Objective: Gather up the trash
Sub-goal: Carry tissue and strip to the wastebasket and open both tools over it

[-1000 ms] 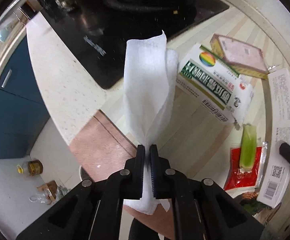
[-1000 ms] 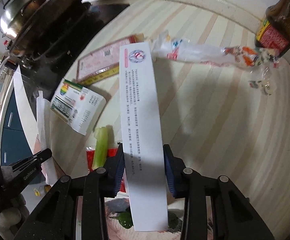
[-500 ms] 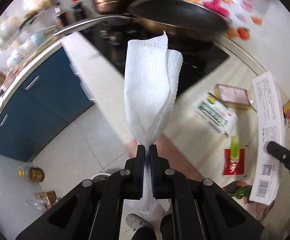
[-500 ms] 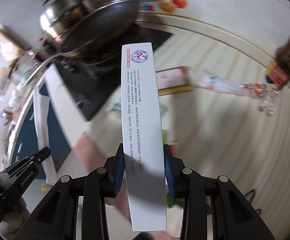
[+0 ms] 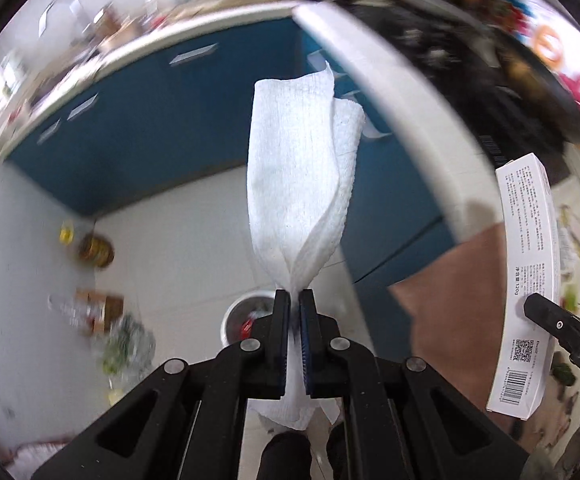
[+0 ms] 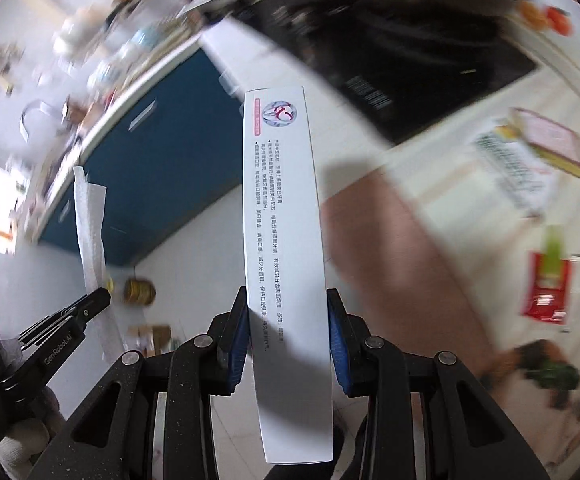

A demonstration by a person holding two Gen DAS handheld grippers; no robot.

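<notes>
White paper towel (image 5: 298,184) pinched in left gripper (image 5: 294,312), long carton (image 6: 283,216) clamped in right gripper (image 6: 287,328), bin (image 5: 245,316) just below left gripper, neither dropped yet, more trash left on counter (image 6: 442,160).

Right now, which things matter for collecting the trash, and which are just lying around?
Job: paper towel in left hand-held gripper; long white box in right hand-held gripper; white bin.

Lying about: jar on floor; blue cabinets.
</notes>
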